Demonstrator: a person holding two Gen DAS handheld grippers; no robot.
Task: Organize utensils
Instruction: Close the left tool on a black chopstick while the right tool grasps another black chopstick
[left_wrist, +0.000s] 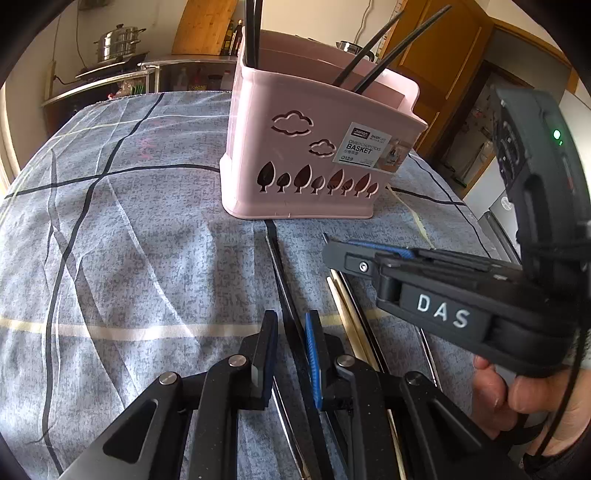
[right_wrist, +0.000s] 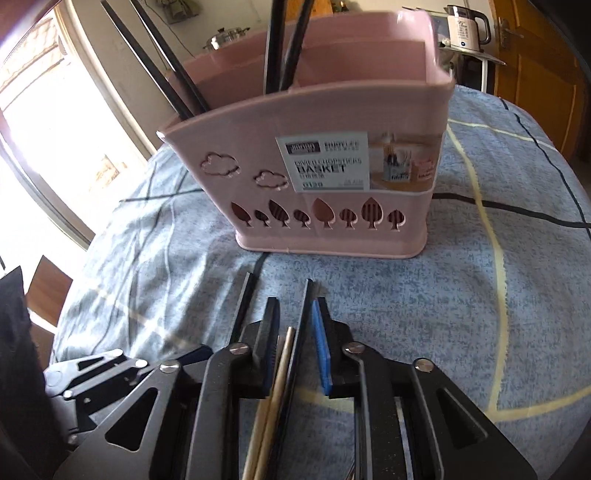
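Pink utensil basket (left_wrist: 317, 147) stands upright on the blue plaid cloth (left_wrist: 129, 229) covering the tabletop, upper centre in both views, well ahead of both fingertips. Left hand-held gripper (left_wrist: 290, 332), bottom centre of the left view, is angled down at the cloth and nearly closed around one black chopstick (left_wrist: 284, 288) lying lengthwise between its pads. Right hand-held gripper (right_wrist: 295, 325), bottom centre of the right view, is also angled down, jaws narrow around two pale wooden chopsticks (right_wrist: 277, 384) and a black one (right_wrist: 301, 332); whether the pads actually pinch them I cannot tell. In the left view a hand (left_wrist: 524, 398) holds it at lower right. Four black chopsticks (right_wrist: 284, 44) stand in the basket, two leaning left, two near centre.
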